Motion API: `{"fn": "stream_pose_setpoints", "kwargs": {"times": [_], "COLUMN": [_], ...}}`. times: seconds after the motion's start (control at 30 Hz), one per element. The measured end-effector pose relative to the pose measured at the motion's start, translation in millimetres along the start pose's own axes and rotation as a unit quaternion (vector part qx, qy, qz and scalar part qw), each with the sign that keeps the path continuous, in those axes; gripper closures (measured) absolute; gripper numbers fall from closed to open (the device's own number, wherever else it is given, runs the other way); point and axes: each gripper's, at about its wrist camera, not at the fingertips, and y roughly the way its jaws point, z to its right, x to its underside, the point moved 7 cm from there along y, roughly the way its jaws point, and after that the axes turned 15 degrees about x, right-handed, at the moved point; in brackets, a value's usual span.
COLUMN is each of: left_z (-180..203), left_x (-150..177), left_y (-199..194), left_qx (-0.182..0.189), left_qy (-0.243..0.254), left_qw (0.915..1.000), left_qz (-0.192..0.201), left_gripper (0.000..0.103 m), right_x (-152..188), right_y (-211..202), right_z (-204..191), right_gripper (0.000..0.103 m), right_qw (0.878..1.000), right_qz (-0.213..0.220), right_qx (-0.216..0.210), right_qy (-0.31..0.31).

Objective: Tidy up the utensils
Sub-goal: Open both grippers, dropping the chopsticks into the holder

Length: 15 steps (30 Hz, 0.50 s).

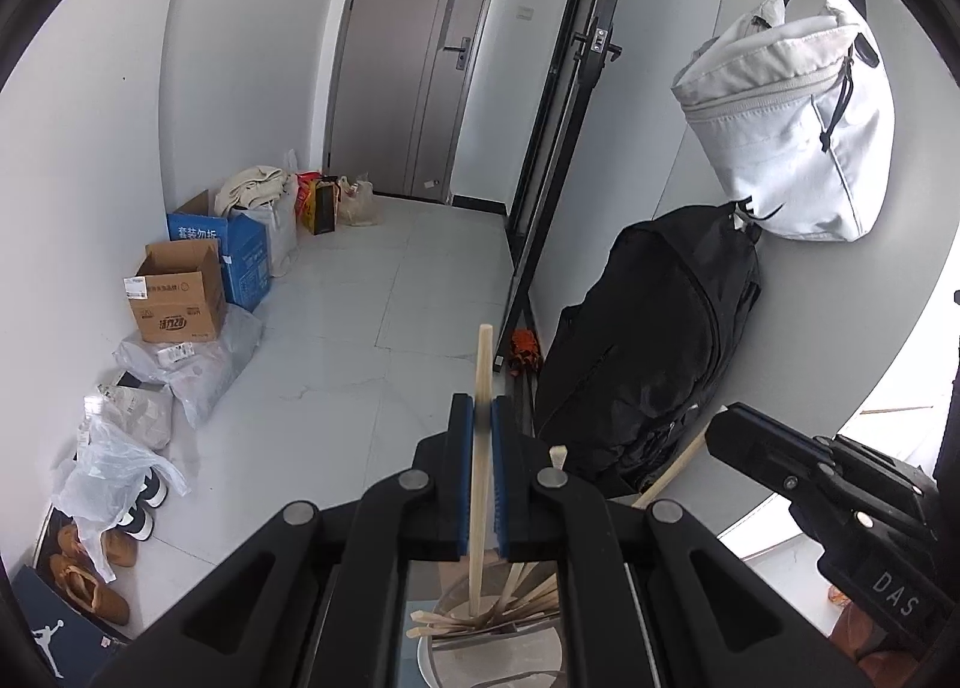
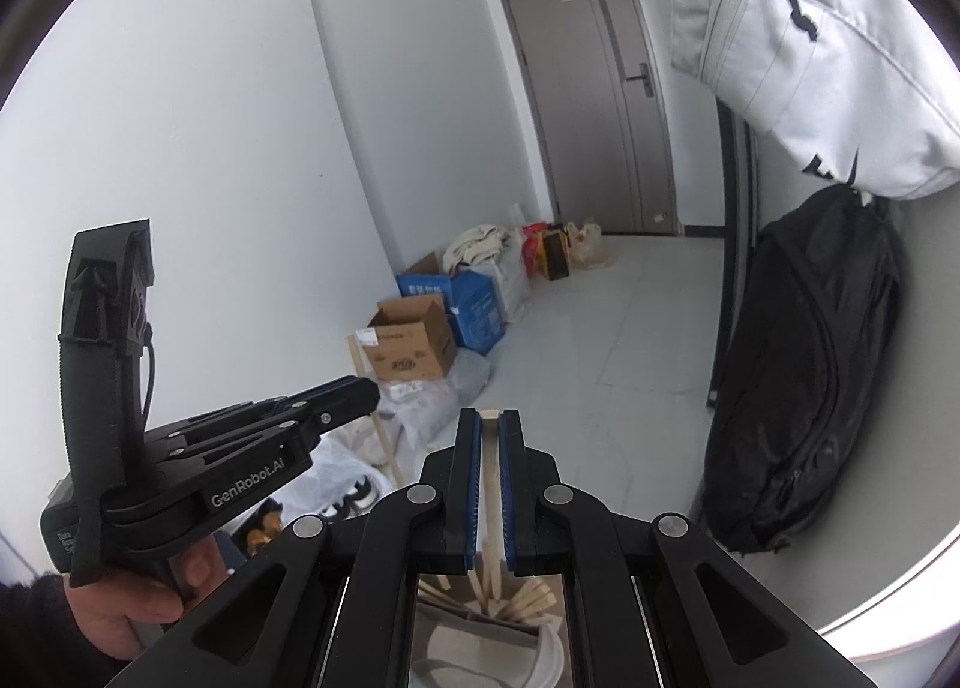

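Note:
My left gripper (image 1: 482, 409) is shut on a light wooden chopstick (image 1: 480, 448) that stands upright, its lower end down in a white holder (image 1: 480, 637) with several other wooden sticks. My right gripper (image 2: 489, 424) is shut on another wooden chopstick (image 2: 491, 484), also upright over the same holder (image 2: 540, 652). The left gripper also shows in the right wrist view (image 2: 354, 388), at left, held in a hand. The right gripper's black body shows in the left wrist view (image 1: 810, 478), at right.
A black backpack (image 1: 648, 340) leans on the wall at right, with a white bag (image 1: 798, 118) hanging above it. Cardboard boxes (image 1: 180, 292), plastic bags and shoes (image 1: 90, 574) line the left wall. A grey door (image 1: 420, 58) closes the tiled hallway.

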Motion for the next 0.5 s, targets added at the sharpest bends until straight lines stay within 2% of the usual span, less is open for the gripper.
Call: {"fn": "stream_pose_setpoints", "kwargs": {"times": [0.1,0.17,0.33,0.4,0.47,0.5], "left_z": [3,7,4,5,9,10], "left_x": [2,7,20,21,22,22], "left_y": [1,6,11,8,4,2], "left_qx": [0.025,0.065,0.105,0.111,0.125,0.124], "left_qy": [0.0,-0.008,-0.02,-0.017,-0.016,-0.014], "left_qw": [0.9997,0.9976,0.9917,0.9907,0.9886,0.9886], "left_qz": [-0.001,-0.021,-0.071,-0.077,-0.082,-0.084], "left_gripper": [0.101,0.101,0.1,0.097,0.091,0.084], "right_x": [8,14,36,41,45,47], "right_y": [4,10,16,15,13,11], "right_z": [-5,-5,3,9,20,25], "right_gripper": [0.098,0.098,0.094,0.088,0.061,0.058], "right_qw": [1.0,1.0,0.998,0.997,0.995,0.994], "right_qz": [0.001,-0.009,-0.038,-0.046,-0.049,-0.047], "right_qx": [-0.007,-0.014,-0.039,-0.051,-0.058,-0.062], "right_qy": [-0.009,-0.013,0.013,0.034,0.06,0.074]}}
